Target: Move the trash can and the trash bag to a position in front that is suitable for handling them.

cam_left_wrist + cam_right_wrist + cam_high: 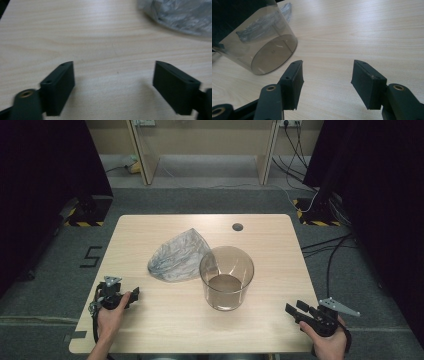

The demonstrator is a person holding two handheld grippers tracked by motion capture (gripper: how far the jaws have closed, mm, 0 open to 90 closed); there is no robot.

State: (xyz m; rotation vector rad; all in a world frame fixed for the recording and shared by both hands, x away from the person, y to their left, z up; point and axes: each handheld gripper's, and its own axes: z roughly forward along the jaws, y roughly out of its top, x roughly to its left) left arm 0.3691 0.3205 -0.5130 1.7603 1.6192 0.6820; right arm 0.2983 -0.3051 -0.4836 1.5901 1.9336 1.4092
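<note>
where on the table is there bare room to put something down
Free: the far strip of the table behind the plastic bag, and the near edge between the two tongs. Crowded: the middle, where the bag touches the clear bin.

A lab recording bay: black curtains (45, 165) flank the table (165, 320), with hazard-striped stand bases (82, 222) and floor cables (325, 250).

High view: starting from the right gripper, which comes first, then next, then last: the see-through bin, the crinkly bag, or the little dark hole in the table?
From the right gripper:
1. See-through bin, table's middle.
2. Crinkly bag, left behind the bin.
3. Dark hole, near the far edge.
</note>
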